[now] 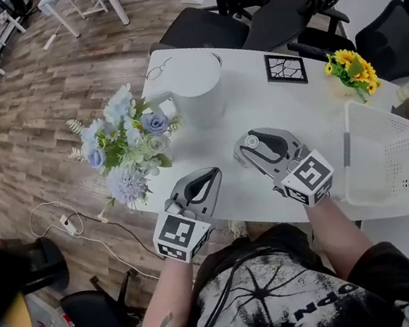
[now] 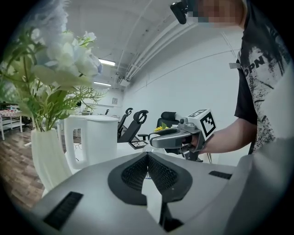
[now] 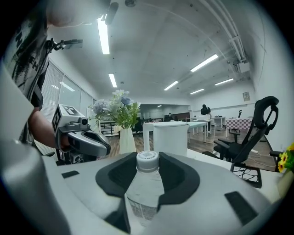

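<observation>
While both grippers hung above the white table (image 1: 257,107), flowers: a bouquet (image 1: 124,145) of pale blue and white blooms stood in a white vase (image 2: 48,156) at the table's left edge, just left of the left gripper (image 1: 208,175).
Left gripper: clenched on nothing, its dark pads meeting at the tips; it hovered over the table's near edge, pointing away from the person and well short of the white bin (image 1: 195,86).
White bin: tall, lidded, with a handle slot, it stood upright beyond both grippers; spectacles (image 1: 160,68) lay just beside it.
Bottle, direction: the clear plastic bottle (image 3: 144,188) had its long axis running along the jaws of the right gripper (image 1: 256,146), with its white cap (image 1: 251,142) leading, pointed away from the person's hand and toward the white bin.
Bottle, position: it sat between the two jaws, its body cradled in the dark pads and its cap at the tips, over the middle of the table.
Right gripper: clamped on the bottle's body, jaws parted only as far as the bottle kept them; it hung just right of the left gripper, the two apart.
Marker tile: a black-and-white square (image 1: 286,68) lay flat farther back, right of the white bin.
Sunflowers: a small yellow bunch (image 1: 352,70) stood near the table's far right corner.
Basket: a white slatted basket (image 1: 390,159) sat at the right edge, just right of the right gripper.
Chairs: black office chairs (image 1: 272,8) stood behind the table.
</observation>
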Motion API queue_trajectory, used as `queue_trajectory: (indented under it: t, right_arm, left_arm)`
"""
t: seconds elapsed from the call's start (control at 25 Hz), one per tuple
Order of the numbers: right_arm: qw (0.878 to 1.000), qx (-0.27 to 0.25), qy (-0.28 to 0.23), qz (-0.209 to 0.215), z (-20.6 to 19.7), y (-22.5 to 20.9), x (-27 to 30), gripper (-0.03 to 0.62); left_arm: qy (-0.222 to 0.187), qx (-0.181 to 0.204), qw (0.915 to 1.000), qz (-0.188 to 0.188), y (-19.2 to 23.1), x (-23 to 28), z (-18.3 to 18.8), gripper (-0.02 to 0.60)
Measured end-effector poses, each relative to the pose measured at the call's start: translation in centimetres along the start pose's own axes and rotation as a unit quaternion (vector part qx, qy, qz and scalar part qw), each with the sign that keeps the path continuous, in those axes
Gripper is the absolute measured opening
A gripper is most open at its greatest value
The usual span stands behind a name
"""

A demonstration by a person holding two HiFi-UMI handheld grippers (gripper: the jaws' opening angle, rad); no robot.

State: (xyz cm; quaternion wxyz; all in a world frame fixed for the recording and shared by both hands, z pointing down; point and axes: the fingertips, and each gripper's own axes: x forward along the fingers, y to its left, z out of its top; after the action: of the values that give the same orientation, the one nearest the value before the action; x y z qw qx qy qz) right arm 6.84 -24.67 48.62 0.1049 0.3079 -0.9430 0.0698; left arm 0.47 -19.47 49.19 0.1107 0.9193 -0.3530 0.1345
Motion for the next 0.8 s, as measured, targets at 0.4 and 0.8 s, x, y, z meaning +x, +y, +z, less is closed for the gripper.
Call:
queue_trajectory:
  t: [0.4, 0.8]
  right_arm:
    - [1.000, -0.003, 0.003, -0.004, -0.3, 0.3, -0.2, 0.160]
    - [1.000, -0.004, 0.022, -0.005, -0.5, 0.4, 0.0, 0.163]
  left_arm:
    - [-0.011, -0.007, 0.9999, -0.009, -0.2, 0.5, 0.4, 0.011]
    - [-0.019, 0.002, 0.9997, -0.013, -1.1, 0.3, 1.4, 0.011]
